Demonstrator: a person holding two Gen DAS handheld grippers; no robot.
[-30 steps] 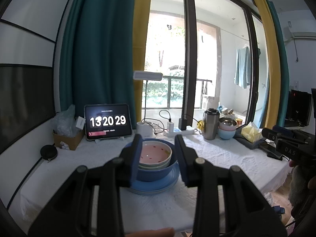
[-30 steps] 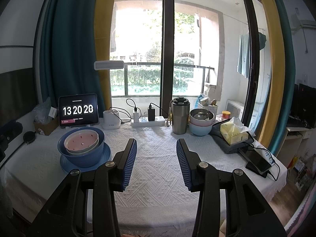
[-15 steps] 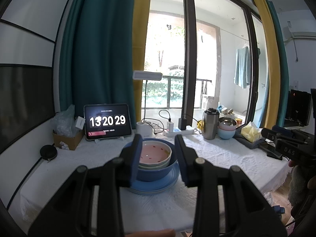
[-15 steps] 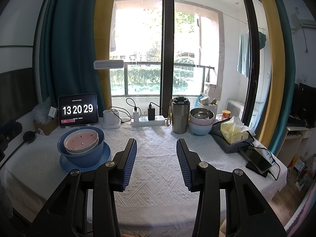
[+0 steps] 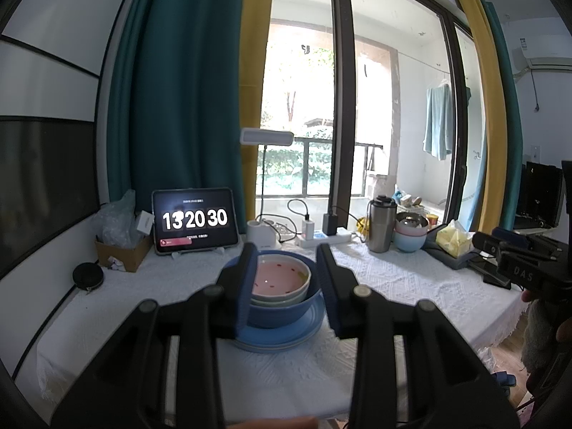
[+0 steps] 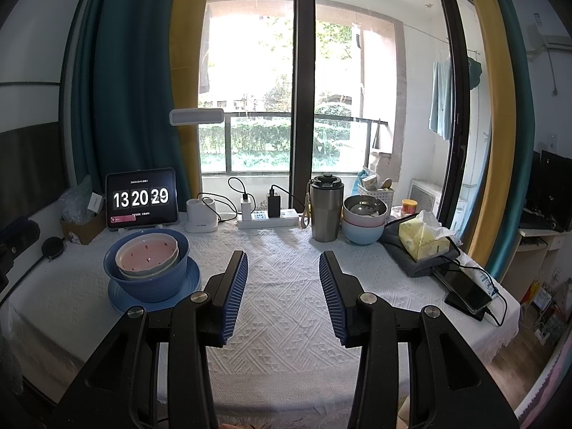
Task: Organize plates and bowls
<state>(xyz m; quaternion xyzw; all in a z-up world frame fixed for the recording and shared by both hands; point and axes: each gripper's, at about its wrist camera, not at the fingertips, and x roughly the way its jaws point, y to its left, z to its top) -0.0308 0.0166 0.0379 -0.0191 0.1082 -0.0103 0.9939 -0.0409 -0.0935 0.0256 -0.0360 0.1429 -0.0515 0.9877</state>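
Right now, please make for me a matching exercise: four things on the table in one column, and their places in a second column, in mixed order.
Things:
1. pink bowl
2. blue plate
3. steel tumbler
4. tissue pack

Places:
A. on a folded grey cloth
B. under the big blue bowl
C. beside the power strip
D. innermost of the nested bowls

Pairs: 1-D, 2-B, 3-C, 4-A

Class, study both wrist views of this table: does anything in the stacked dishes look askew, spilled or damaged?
Only slightly: the pink-lined bowl and the pale bowl beneath it sit tilted inside the blue bowl, which stands on the blue plate. Nothing looks spilled or broken.
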